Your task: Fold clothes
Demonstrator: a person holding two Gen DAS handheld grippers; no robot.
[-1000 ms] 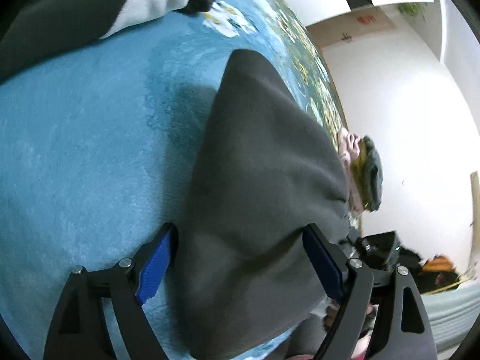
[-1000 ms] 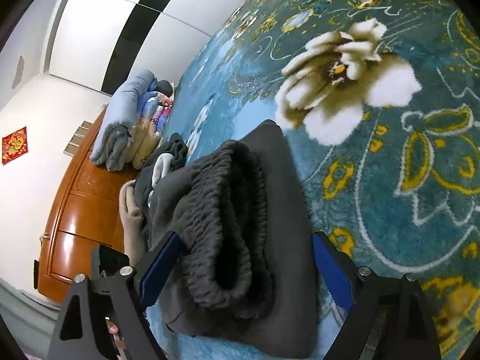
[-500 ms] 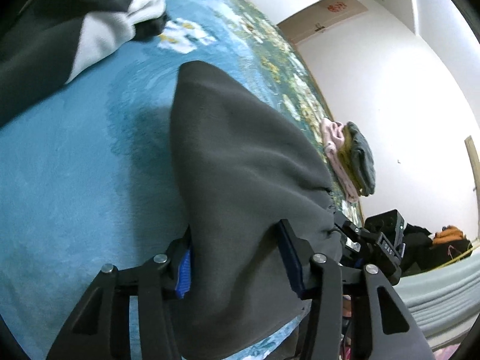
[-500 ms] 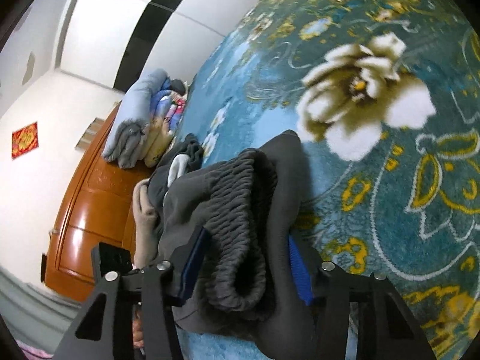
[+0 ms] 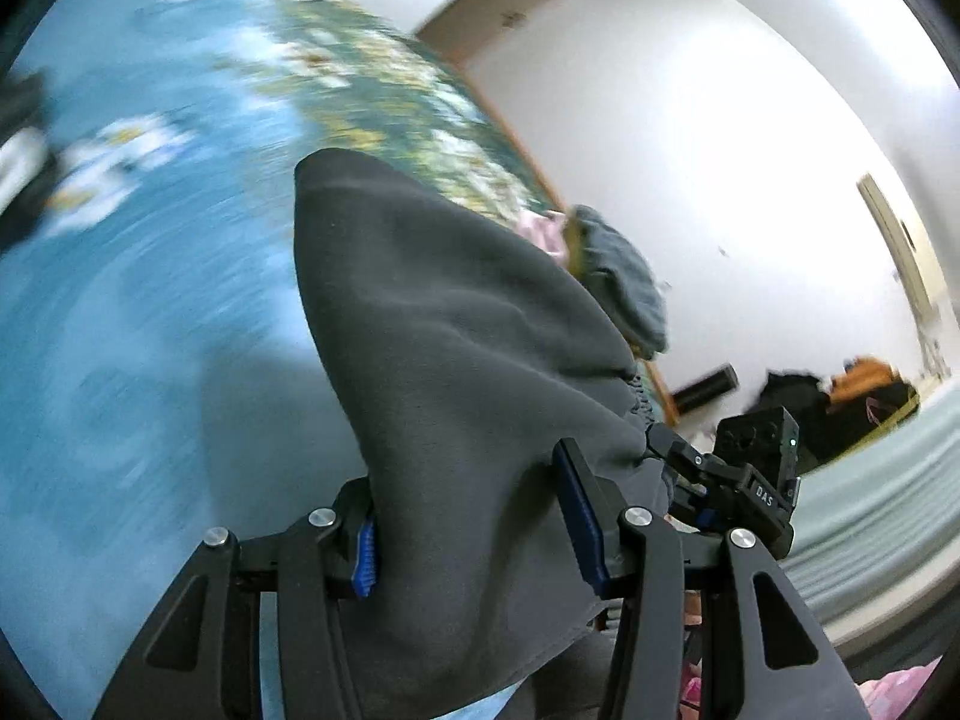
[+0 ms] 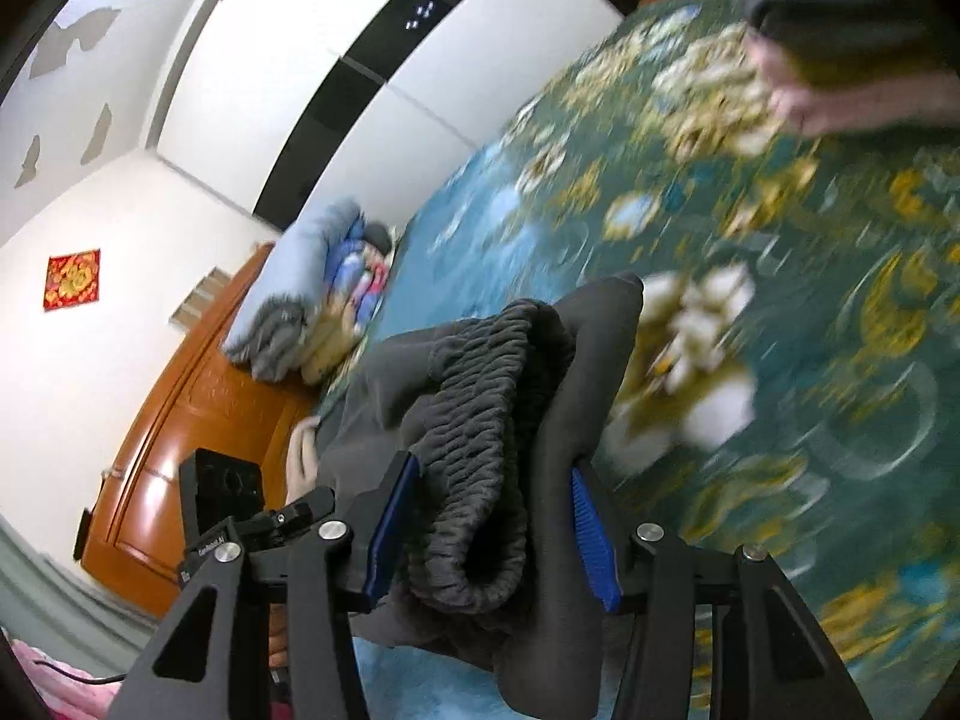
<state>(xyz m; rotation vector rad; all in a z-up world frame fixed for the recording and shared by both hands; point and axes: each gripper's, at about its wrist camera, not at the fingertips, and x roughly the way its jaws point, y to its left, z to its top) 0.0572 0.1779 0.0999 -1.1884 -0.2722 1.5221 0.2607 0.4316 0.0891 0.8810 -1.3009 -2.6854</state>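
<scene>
A folded dark grey garment with a ribbed elastic waistband is held up off the blue floral blanket by both grippers. My left gripper [image 5: 474, 528] is shut on the smooth folded end of the grey garment [image 5: 456, 336]. My right gripper [image 6: 489, 531] is shut on the same garment [image 6: 480, 420] at its bunched ribbed waistband. The right gripper's body [image 5: 750, 474] shows at the far side in the left wrist view, and the left gripper's body [image 6: 234, 516] shows at the left in the right wrist view.
The blue floral blanket [image 6: 780, 324] covers the bed. A stack of folded clothes [image 5: 618, 276] lies at the blanket's far edge. Folded bedding [image 6: 312, 294] sits by the wooden headboard [image 6: 198, 420]. A black-and-white garment [image 5: 18, 162] lies at the left.
Both grippers closed on the grey garment and lifted it off the blanket. Both views have swung, with motion blur on the blanket.
</scene>
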